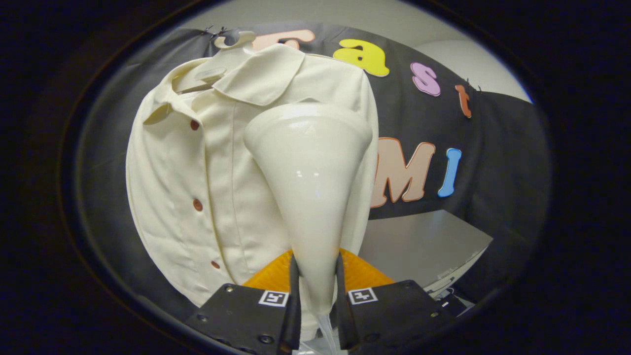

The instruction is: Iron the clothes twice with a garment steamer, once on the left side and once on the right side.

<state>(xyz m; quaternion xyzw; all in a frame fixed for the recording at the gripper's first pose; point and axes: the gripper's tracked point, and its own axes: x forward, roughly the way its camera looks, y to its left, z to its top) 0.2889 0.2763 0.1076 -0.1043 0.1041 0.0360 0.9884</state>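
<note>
Here, gripper clamping steamer, near shirt right edge.

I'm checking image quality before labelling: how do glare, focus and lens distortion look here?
Gripper view: small glare spots on the glossy steamer head, held between the fingers of the gripper; the shirt is evenly lit and fairly sharp; fisheye bulges the shirt's outline and bends the wall cloth; the fingers look slightly soft.
</note>
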